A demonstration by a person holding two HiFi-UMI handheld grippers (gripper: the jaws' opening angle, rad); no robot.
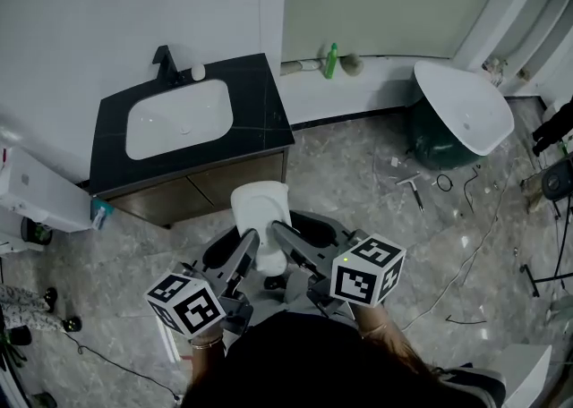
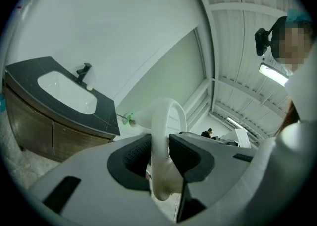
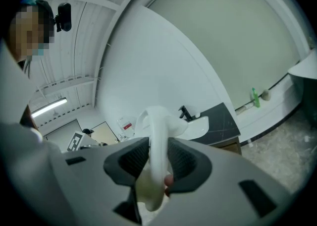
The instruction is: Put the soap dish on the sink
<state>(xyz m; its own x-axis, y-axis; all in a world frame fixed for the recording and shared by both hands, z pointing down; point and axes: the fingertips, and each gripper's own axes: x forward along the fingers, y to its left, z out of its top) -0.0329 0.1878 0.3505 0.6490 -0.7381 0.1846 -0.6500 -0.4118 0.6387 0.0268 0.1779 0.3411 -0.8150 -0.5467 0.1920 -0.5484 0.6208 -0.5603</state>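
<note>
A white soap dish (image 1: 260, 212) hangs in the air over the floor, short of the vanity, held from both sides. My left gripper (image 1: 248, 245) is shut on its left rim, and the dish (image 2: 165, 136) stands edge-on between the dark pads. My right gripper (image 1: 279, 238) is shut on its right rim; here too the dish (image 3: 156, 143) is pinched between the pads. The black vanity counter (image 1: 258, 93) with its white basin (image 1: 179, 118) and black faucet (image 1: 165, 63) lies ahead and to the left, apart from the dish.
A small white object (image 1: 198, 72) sits by the faucet. A second white basin (image 1: 466, 111) on a dark stand is at the right. A green bottle (image 1: 332, 61) stands on the wall ledge. Cables and small tools (image 1: 416, 190) lie on the marbled floor.
</note>
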